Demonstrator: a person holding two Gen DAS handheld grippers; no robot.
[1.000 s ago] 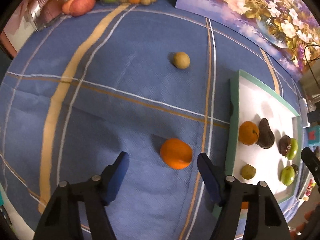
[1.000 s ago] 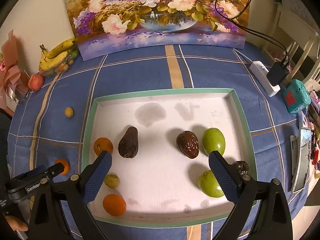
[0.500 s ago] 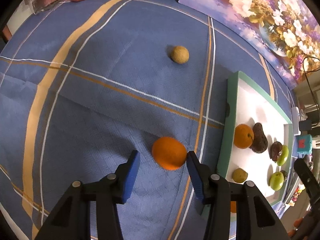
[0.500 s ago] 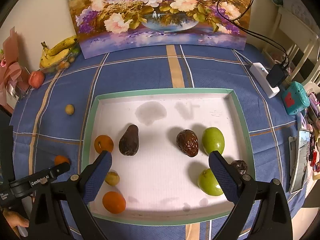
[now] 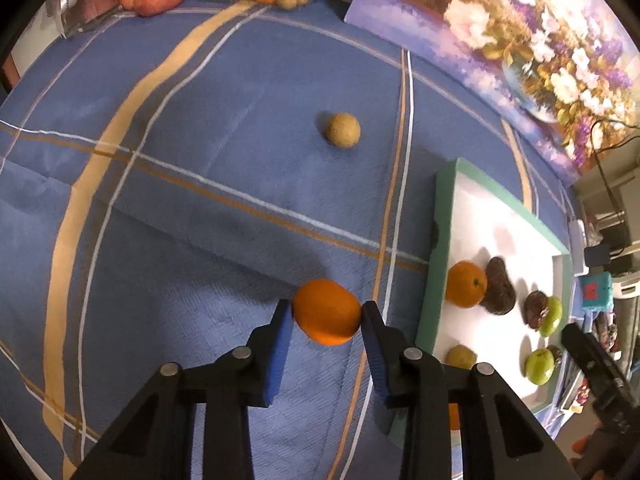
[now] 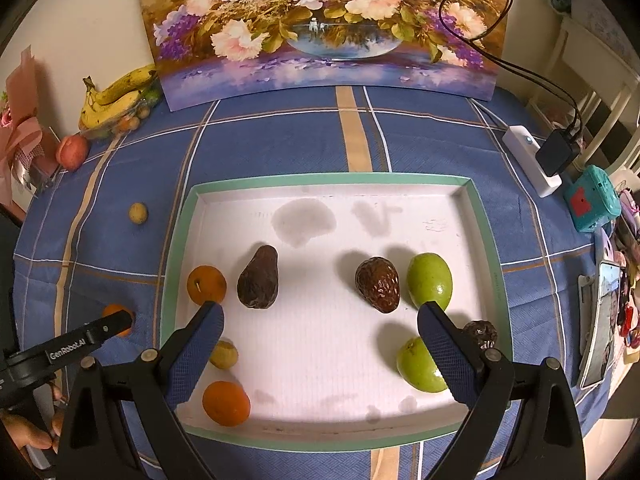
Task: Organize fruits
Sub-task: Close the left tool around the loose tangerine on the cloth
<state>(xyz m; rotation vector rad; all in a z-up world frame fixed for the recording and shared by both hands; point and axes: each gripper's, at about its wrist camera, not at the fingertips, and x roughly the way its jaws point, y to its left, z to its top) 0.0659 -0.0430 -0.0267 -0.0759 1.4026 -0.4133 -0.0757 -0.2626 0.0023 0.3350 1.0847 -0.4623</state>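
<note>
My left gripper (image 5: 326, 314) has just been closing its fingers onto the orange (image 5: 327, 312) to carry it into the tray (image 5: 434, 280); my right gripper (image 6: 320, 340) waits wide open.

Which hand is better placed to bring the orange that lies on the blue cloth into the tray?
Left. The left gripper has just been closing, its pads now against the orange. The right gripper hangs open over the tray.

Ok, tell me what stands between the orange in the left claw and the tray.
Only bare blue cloth and the tray's raised green rim. The left claw, whose jaws have just been closing, pinches the orange; it must clear that rim.
</note>
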